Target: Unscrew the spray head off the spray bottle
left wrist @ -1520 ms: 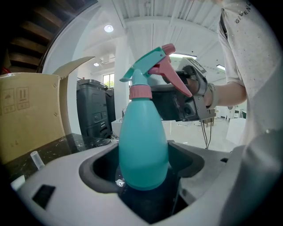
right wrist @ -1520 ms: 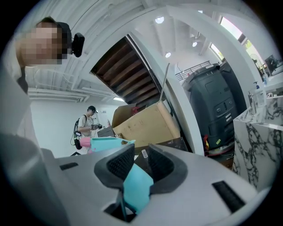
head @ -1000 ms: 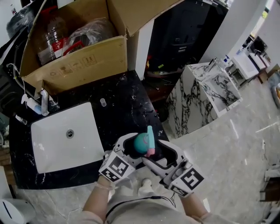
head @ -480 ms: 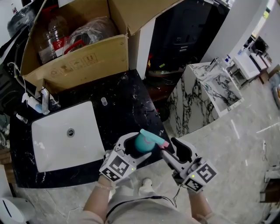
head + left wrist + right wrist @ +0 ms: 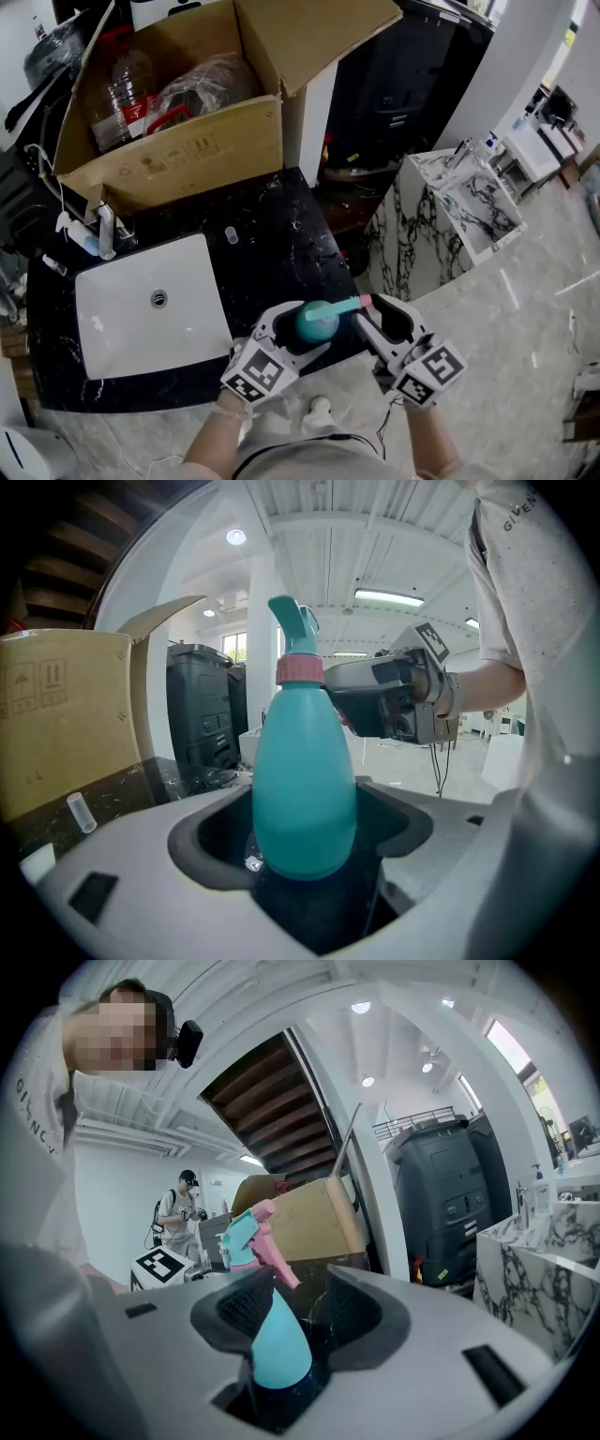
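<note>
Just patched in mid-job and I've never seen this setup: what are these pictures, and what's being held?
No robot arm here: a person wears a head camera and holds a two-jaw gripper in each hand. The head view looks down on a black counter with a white sink, a small clear tube and a cardboard box. Each gripper view looks along its own jaws. The left gripper clamps the teal spray bottle by its body. The right gripper has its jaws apart around the bottle's upper part, under the spray head, apparently not gripping.
</note>
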A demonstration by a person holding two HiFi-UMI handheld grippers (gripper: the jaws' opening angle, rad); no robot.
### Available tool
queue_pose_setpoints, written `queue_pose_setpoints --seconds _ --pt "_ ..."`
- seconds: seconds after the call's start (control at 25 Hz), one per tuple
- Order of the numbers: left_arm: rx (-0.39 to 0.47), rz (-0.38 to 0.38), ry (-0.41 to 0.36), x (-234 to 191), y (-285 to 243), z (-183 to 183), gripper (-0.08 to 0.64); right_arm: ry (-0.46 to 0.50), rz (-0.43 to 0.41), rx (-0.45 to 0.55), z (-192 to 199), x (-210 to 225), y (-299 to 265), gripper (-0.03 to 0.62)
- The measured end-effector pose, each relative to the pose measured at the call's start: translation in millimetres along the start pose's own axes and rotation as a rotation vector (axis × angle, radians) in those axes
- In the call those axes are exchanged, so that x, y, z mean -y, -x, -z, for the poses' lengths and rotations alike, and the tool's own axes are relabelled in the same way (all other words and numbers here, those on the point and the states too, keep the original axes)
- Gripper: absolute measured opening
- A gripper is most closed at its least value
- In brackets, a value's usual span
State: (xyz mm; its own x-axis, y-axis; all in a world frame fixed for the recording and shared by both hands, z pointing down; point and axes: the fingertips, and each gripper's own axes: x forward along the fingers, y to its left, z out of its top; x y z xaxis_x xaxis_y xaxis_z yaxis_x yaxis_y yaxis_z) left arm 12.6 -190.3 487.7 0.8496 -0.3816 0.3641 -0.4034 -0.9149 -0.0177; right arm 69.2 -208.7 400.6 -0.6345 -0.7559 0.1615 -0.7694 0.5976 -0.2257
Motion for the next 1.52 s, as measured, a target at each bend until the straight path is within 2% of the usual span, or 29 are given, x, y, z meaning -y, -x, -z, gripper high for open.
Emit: queue_pose_setpoints --seconds 0.36,0.44,0.52,0.6,0.76,0.88,1.0,1.2,1.36,1.52 --pt "-0.002 0.000 0.015 0 0 0 0.349 0.028 -0.005 -0.017 -2 -2 -7 0.173" --pt "-0.003 0.000 0.016 0 0 1 0.349 0.015 -0.044 0.010 -8 -19 1 0.173" --pt "-0.003 -0.002 0.015 -1 0 1 0.348 -0.015 -0.123 0.034 -12 -41 2 0.181" --pt "-0.004 -0.007 0.015 -2 0 0 0.349 -0.050 -0.175 0.036 -11 -57 -6 0.217" --pt "-0.005 -0.012 0.014 0 -1 0 0.350 -0.081 -0.148 0.062 -13 -68 -21 0.300" --pt "-0.007 -0.016 0.011 -1 -2 0 0.350 -0.064 -0.146 0.065 -17 -77 -29 0.334" --pt "-0.010 -0.016 0.010 0 -2 0 0.348 -0.017 -0.125 0.032 -14 -79 -36 0.324" --pt "-0.010 -0.016 0.010 0 -2 1 0.348 -0.009 -0.109 0.026 -13 -72 -30 0.247" --pt "-0.010 -0.015 0.010 0 -1 1 0.349 0.005 -0.124 0.027 -11 -71 -23 0.241" --pt "-0.011 -0.016 0.013 0 -1 1 0.349 0.106 -0.096 -0.002 -4 -65 -20 0.238"
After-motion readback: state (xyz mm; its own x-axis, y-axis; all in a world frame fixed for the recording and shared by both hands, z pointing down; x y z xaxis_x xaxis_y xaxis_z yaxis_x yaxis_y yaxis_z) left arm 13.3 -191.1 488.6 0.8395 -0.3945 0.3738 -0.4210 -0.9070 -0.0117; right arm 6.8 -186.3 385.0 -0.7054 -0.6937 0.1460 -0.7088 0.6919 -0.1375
